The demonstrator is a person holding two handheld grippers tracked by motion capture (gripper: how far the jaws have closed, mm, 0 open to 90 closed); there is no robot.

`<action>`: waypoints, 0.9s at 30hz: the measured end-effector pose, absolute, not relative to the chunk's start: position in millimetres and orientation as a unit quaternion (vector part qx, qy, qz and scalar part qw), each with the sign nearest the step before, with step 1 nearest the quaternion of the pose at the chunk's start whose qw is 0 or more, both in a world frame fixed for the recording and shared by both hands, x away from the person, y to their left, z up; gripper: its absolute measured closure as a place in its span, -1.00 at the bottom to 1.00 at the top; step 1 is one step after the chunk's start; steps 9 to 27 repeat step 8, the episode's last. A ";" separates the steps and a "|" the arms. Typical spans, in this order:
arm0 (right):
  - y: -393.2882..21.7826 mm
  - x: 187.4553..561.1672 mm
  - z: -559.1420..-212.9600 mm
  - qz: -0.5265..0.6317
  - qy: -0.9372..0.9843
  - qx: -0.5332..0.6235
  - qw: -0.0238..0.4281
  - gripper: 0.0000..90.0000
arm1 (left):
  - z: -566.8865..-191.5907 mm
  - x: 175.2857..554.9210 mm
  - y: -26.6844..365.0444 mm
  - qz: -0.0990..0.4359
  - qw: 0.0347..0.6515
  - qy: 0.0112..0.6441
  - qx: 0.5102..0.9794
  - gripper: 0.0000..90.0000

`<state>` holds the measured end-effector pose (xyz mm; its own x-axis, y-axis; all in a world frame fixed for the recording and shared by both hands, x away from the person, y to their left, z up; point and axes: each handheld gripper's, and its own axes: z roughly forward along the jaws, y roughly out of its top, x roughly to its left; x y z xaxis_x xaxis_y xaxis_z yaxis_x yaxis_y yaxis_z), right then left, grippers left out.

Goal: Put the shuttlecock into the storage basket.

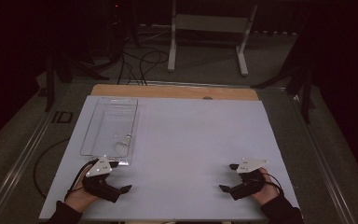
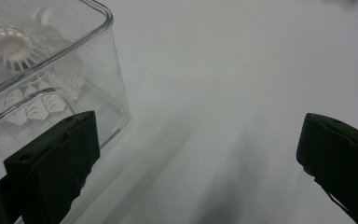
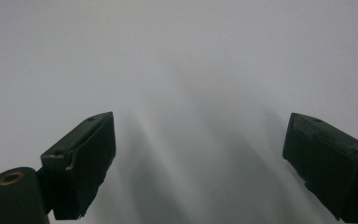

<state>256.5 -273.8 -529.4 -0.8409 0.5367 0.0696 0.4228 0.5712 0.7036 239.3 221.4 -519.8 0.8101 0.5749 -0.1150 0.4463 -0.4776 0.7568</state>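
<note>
Clear plastic box (image 1: 110,130) holding a shuttlecock (image 2: 14,46) is being approached by the wide-open left gripper (image 1: 116,179), right gripper (image 1: 228,179) likewise spread; reaching in seems next.

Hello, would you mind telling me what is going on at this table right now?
A person sits at a white-covered table with a two-jaw gripper in each hand. The left gripper rests beside the near end of a clear plastic box, jaws wide apart and gripping nothing. A white shuttlecock lies inside the box. The right gripper sits at the other side of the table, open too, with bare tabletop in front of it. Nothing is being held yet.
</note>
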 end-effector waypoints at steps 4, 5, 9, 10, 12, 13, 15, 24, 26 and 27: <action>-272.8 256.4 -529.0 0.374 0.884 0.270 0.077 -0.79 | -520.1 239.5 221.1 0.077 0.413 0.299 0.857 -0.99; -272.8 256.4 -529.0 0.374 0.884 0.270 0.077 -0.79 | -520.1 239.4 220.8 0.076 0.413 0.299 0.857 -0.99; -272.8 256.5 -529.2 0.372 0.885 0.271 0.076 -0.79 | -519.8 239.3 220.5 0.075 0.414 0.296 0.857 -0.99; -272.8 256.5 -529.2 0.372 0.885 0.271 0.076 -0.79 | -519.8 239.3 220.5 0.075 0.414 0.296 0.857 -0.99; -272.8 256.5 -529.2 0.372 0.885 0.271 0.076 -0.79 | -519.8 239.3 220.5 0.075 0.414 0.296 0.857 -0.99; -272.8 256.5 -529.2 0.372 0.885 0.271 0.076 -0.79 | -519.8 239.3 220.5 0.075 0.414 0.296 0.857 -0.99; -272.8 256.5 -529.2 0.372 0.885 0.271 0.076 -0.79 | -519.8 239.3 220.5 0.075 0.414 0.296 0.857 -0.99; -272.8 256.5 -529.2 0.372 0.885 0.271 0.076 -0.79 | -519.8 239.3 220.5 0.075 0.414 0.296 0.857 -0.99; -272.8 256.5 -529.2 0.372 0.885 0.271 0.076 -0.79 | -519.8 239.3 220.5 0.075 0.414 0.296 0.857 -0.99; -272.8 256.5 -529.2 0.372 0.885 0.271 0.076 -0.79 | -519.8 239.3 220.5 0.075 0.414 0.296 0.857 -0.99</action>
